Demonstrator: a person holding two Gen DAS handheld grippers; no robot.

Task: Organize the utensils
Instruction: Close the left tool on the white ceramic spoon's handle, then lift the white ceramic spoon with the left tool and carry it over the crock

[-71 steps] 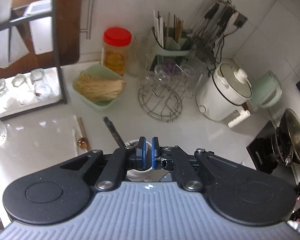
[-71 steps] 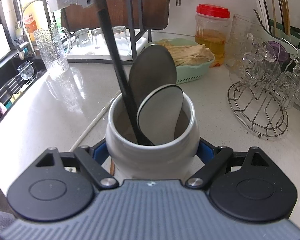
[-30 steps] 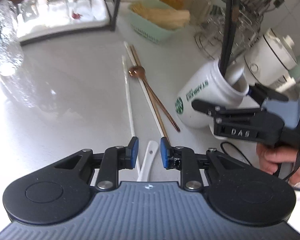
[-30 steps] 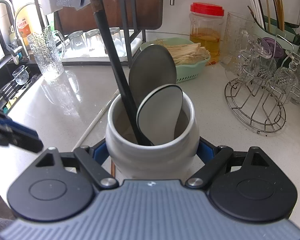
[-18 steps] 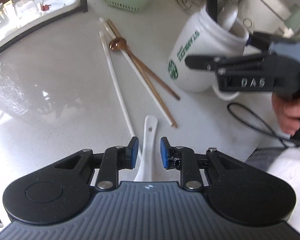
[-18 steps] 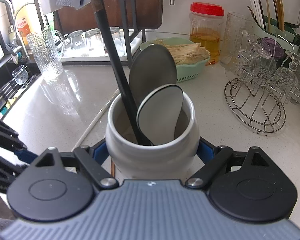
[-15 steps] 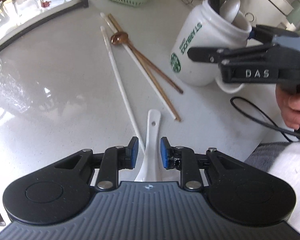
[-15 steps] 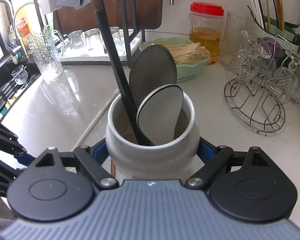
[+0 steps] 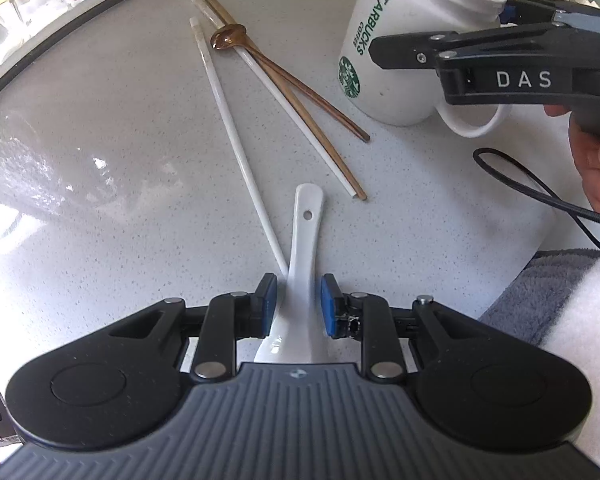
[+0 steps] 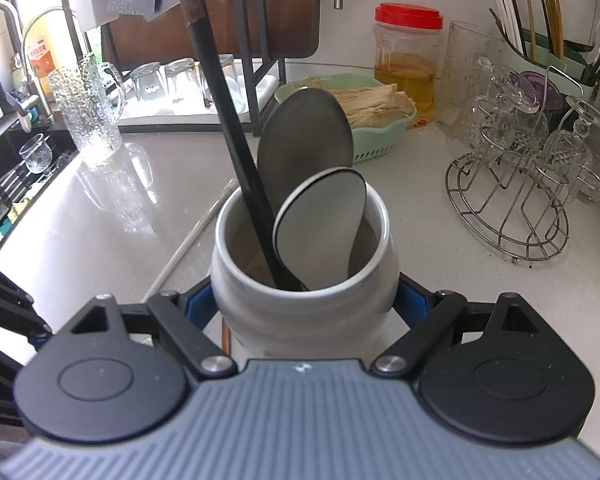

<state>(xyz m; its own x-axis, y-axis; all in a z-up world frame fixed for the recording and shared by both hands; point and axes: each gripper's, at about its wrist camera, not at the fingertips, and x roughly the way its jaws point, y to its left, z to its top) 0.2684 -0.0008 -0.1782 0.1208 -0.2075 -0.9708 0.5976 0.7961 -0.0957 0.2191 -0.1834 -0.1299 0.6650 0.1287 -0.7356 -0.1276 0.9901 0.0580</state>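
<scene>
Right gripper [image 10: 305, 304] clamps the white Starbucks mug [image 10: 304, 280], 3 utensils inside. My left gripper [image 9: 296, 300] straddles the white ceramic spoon [image 9: 305, 248], seemingly unclosed; counter [image 9: 120, 184] chopsticks remain.

Landmark: mug [image 9: 400, 52], sitting on the counter [image 9: 100, 200] between the right gripper's [image 10: 306, 300] fingers. Two spoons [image 10: 320, 228] and a dark handle [image 10: 236, 140] are standing in the mug. Chopsticks [image 9: 284, 84] are lying on the counter left of the mug in the left wrist view. The ceramic spoon [image 9: 304, 248] is lying nearer than the mug, between the left gripper's [image 9: 296, 308] fingers, gaps both sides. Behind the mug: basket [image 10: 380, 140], jar [image 10: 408, 64]; glass rack [image 10: 508, 208] to its right.
</scene>
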